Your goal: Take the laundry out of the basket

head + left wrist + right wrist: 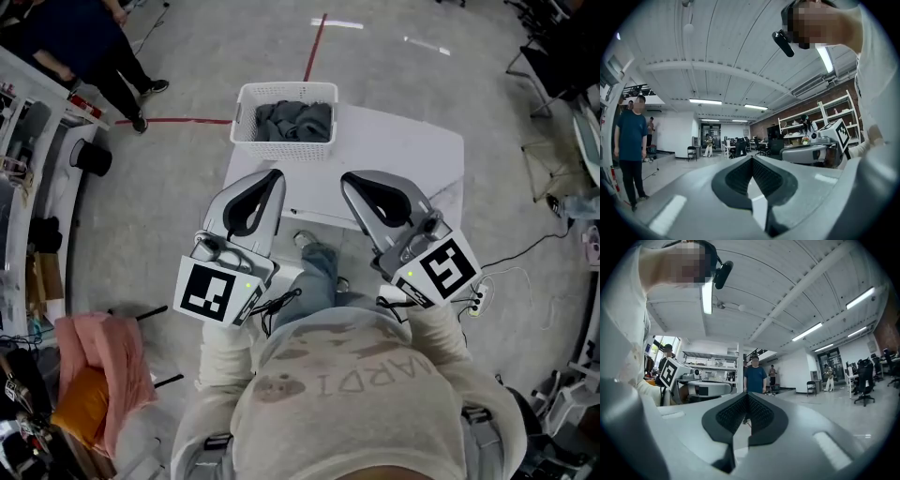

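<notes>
A white lattice laundry basket [246, 125] stands at the far edge of a white table [403, 155]. Dark grey laundry [295, 120] lies bunched inside it. Both grippers are held close to my chest, short of the table's near edge and well apart from the basket. My left gripper [274, 175] has its jaws together at the tips with nothing between them, and the left gripper view shows the same [751, 157]. The right gripper [349, 179] is likewise shut and empty [747, 393]. Both gripper views look out across the room, so neither shows the basket.
A person in a dark blue top [89, 42] stands on the floor at the far left, also seen as a standing person [754, 375]. Pink cloth [98, 361] lies on a seat at my lower left. Cables and a power strip [480, 298] lie on the right.
</notes>
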`<action>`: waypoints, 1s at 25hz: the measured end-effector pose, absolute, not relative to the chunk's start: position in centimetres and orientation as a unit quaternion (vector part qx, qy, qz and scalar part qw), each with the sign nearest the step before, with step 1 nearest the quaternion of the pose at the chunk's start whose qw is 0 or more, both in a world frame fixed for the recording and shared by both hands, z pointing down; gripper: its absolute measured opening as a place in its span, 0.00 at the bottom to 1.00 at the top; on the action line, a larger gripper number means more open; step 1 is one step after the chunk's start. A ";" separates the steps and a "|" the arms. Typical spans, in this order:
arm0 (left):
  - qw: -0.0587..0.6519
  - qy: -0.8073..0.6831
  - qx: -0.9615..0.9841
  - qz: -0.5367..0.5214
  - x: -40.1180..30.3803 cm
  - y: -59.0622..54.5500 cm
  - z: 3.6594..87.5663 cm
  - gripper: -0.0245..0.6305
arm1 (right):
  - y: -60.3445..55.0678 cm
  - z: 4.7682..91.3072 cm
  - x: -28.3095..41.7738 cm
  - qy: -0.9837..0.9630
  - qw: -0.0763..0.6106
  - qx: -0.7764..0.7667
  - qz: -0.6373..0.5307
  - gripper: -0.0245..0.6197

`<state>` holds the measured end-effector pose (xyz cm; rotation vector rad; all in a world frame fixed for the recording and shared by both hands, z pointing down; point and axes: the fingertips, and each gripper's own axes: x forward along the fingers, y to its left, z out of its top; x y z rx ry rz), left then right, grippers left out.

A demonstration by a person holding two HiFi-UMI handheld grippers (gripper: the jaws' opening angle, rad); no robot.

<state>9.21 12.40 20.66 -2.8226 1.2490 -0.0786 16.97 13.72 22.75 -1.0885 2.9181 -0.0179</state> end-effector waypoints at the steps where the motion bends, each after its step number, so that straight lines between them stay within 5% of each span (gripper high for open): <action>1: 0.027 0.404 -0.914 -0.027 9.2 11.6 20.9 0.04 | 12.9 22.9 17.0 0.937 0.012 -0.349 -0.006 0.08; 25: -0.003 0.405 -0.913 -0.043 4.2 -11.7 23.4 0.04 | -10.4 26.0 12.6 0.943 -0.031 -0.328 -0.040 0.08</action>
